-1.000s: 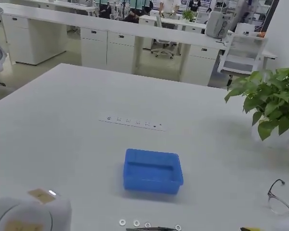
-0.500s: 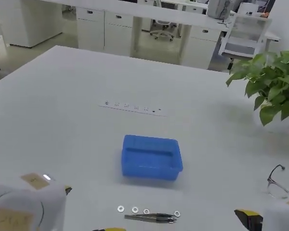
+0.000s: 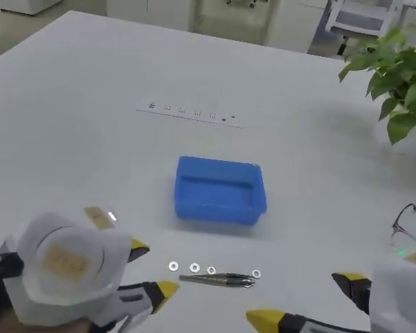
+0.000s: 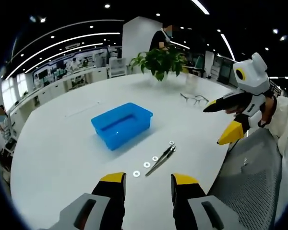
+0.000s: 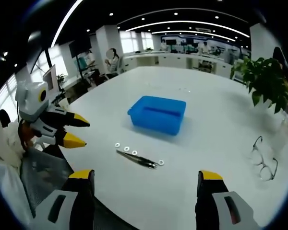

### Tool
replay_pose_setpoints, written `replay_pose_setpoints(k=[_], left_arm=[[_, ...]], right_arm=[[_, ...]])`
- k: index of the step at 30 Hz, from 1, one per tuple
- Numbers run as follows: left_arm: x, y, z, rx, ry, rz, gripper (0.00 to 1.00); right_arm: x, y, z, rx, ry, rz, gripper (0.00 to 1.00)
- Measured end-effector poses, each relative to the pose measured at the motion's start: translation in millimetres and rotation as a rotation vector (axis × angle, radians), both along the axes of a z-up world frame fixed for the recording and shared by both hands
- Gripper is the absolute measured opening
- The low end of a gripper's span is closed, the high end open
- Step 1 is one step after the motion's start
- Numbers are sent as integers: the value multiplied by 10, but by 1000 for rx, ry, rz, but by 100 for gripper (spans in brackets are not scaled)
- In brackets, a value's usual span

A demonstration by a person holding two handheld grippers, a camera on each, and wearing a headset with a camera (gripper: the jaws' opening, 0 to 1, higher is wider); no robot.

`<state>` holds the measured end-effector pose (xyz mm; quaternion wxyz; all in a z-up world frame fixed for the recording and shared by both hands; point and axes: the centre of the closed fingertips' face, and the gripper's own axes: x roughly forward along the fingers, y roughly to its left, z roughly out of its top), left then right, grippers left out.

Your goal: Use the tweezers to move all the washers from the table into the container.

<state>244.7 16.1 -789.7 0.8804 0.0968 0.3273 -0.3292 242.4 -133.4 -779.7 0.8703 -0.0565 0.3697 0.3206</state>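
Two extras right of container [image 3: 219, 211]: glasses [image 3: 406, 232], potted plant [image 3: 396, 75].

White rounded shells on left claw [image 3: 154, 268] and right claw [image 3: 297, 298], yellow-tipped black jaws.

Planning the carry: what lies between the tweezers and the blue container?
Head view: washers beside the tweezers, then bare table up to the container.

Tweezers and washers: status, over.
Left gripper and right gripper open, empty. Tweezers lie on table by washers, ungrasped. Nothing between them and container.
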Motion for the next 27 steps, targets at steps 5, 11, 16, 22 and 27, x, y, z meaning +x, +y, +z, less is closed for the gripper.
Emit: replay_pose_setpoints(k=[5, 11, 16, 22, 27], left_arm=[[93, -49, -190, 40, 29, -66, 24], [248, -153, -394, 27, 22, -114, 11], [250, -223, -589, 81, 38, -190, 9], [263, -262, -685, 108, 38, -242, 6], [298, -277, -761, 138, 33, -290, 3]], right_arm=[[0, 17, -83, -12, 25, 14, 87], [-42, 40, -145, -3, 55, 29, 84], [-86, 27, -200, -16, 80, 46, 84], [-112, 37, -248, -15, 103, 54, 82], [-137, 53, -273, -14, 115, 58, 82]])
